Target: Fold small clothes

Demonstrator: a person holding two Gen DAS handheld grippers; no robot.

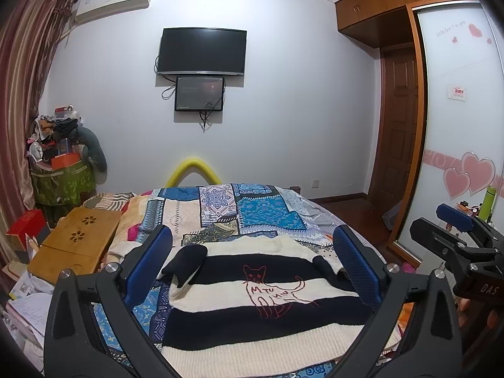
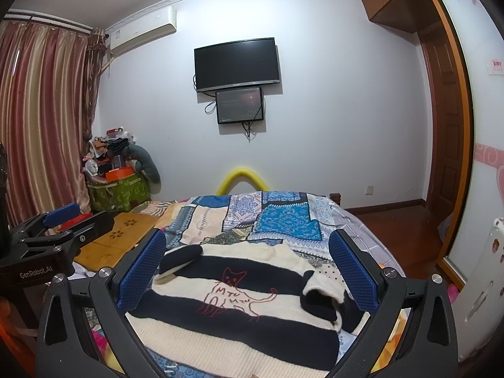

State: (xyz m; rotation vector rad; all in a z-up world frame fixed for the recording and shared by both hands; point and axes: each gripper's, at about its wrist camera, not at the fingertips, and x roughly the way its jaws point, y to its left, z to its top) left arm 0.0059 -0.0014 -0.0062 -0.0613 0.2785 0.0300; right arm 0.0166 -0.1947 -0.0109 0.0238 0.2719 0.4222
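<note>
Striped sweater (image 1: 267,296) lies flat on the patchwork bedspread (image 1: 220,214), red cat outline on front, both sleeves folded inward. Its near hem is cut off by the frame edge in both views. Left gripper (image 1: 252,267) jaws apart, holding nothing, above the sweater. Right gripper (image 2: 249,271) same: jaws wide, nothing held. Right sleeve partly hidden behind a blue pad. Wooden lap tray (image 1: 75,242) lies left of the bedspread. Text on cat hard to read.

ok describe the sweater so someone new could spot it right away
Look at the bed with the blue patchwork cover. The sweater lies flat on its near end. Alone there, it has wide black and cream stripes and a red outline cat stitched on.
</note>
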